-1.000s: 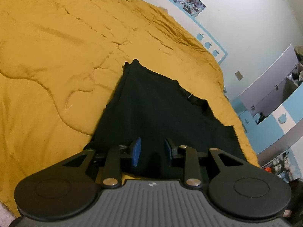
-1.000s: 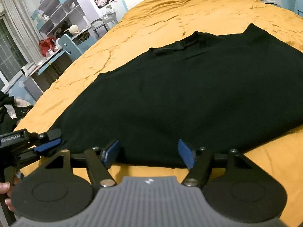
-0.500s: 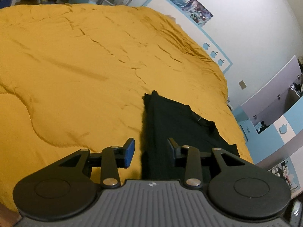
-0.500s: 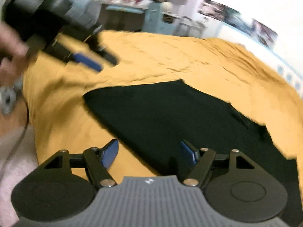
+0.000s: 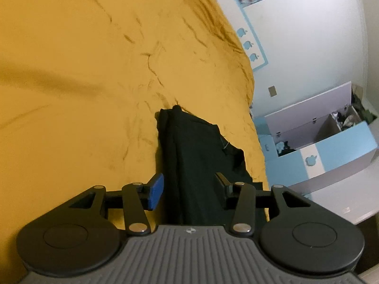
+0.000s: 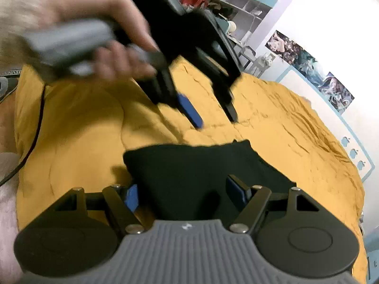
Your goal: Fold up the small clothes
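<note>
Though no writing legible anywhere, both grippers' fingers (image 5: 156, 190) parted and empty above the folded black garment (image 5: 196, 156).

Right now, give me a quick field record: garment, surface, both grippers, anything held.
garment: black garment, folded into a narrow strip, lying flat
surface: yellow quilt on a bed
left gripper: open, has just been opening, above the garment's near end, nothing gripped
right gripper: open, over the garment, nothing gripped
hand: holds the left gripper, seen blurred in the right wrist view
held: nothing
</note>
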Demonstrator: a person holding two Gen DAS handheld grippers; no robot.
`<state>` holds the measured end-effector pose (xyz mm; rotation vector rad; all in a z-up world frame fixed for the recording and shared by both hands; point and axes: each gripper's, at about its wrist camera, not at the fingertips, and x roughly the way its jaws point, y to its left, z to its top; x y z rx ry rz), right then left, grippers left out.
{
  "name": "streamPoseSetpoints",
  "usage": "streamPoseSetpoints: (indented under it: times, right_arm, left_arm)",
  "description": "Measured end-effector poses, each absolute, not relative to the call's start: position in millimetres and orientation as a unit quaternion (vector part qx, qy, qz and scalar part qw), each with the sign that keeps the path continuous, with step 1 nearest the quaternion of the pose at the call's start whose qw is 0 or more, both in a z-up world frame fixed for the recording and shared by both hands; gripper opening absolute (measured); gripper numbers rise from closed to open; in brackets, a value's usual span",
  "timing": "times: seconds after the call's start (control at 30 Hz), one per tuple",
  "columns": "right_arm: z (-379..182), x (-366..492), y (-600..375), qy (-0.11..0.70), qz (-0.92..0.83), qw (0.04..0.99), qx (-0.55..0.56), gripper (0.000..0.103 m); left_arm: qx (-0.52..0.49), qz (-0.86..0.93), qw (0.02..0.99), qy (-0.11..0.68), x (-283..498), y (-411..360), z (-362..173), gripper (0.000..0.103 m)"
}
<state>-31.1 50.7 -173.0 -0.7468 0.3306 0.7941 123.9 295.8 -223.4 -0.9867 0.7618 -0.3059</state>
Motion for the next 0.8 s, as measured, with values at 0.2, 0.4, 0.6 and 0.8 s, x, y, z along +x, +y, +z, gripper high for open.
streamPoseSetpoints:
  times: [0.2,0.4,0.6,0.8]
  right_arm:
    - [-174,-22,56,0.170,0.385,0.838,-0.346,0.073]
    - [-175,-9,52,0.175,0.395,0.839,-0.331,0.078]
    - [-177,-9,51,0.165,0.391,0.851,-0.310,0.078]
    - [-183,-31,58,0.113,0.394,0.841,-0.354,0.042]
  left_arm:
    - [-0.502,-0.143,0.755,0.396,190,301,-259,0.052]
    - [-0.530,-0.166,0.716,0.424,242,293,-285,0.052]
    - [-0.548,-0.162,0.709,0.413,264,278,-300,0.052]
    - [-0.546,-0.162,0.704,0.425,271,277,-300,0.039]
